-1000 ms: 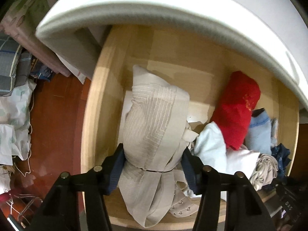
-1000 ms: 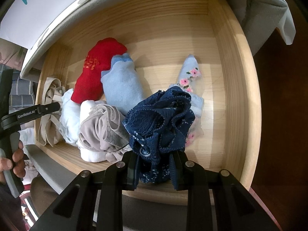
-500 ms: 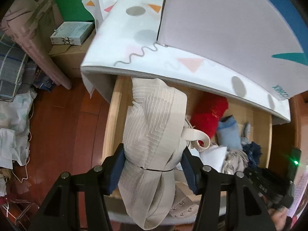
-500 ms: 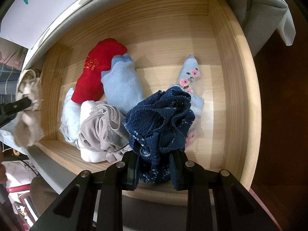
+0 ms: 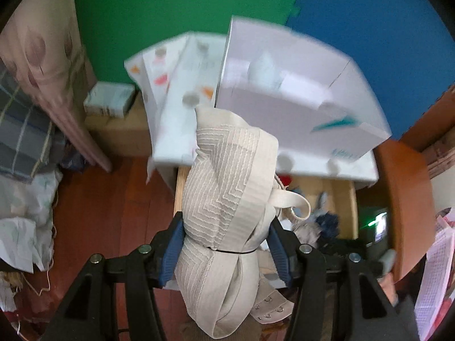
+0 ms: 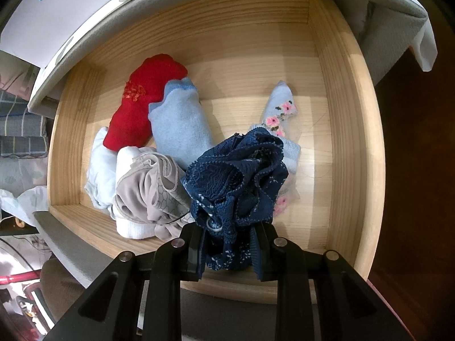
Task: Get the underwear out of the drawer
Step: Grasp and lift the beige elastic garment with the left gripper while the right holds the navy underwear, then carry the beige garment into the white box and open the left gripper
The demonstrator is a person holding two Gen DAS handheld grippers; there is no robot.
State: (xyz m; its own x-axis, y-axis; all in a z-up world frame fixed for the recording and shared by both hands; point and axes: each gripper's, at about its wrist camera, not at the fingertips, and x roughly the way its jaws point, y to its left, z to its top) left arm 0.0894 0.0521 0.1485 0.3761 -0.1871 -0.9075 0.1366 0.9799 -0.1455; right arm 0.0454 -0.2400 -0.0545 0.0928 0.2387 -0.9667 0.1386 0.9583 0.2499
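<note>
While jaws grip beige bra (image 5: 224,199), others pinch navy lace (image 6: 236,176).

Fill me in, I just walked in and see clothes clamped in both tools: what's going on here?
A person is emptying underwear from a wooden drawer with two handheld tools. The left tool is clamped on a folded beige bra, held well above the drawer. The right tool is shut on a bunch of navy lace underwear low inside the drawer. A red sock, a light blue sock and a grey garment lie in the drawer.
</note>
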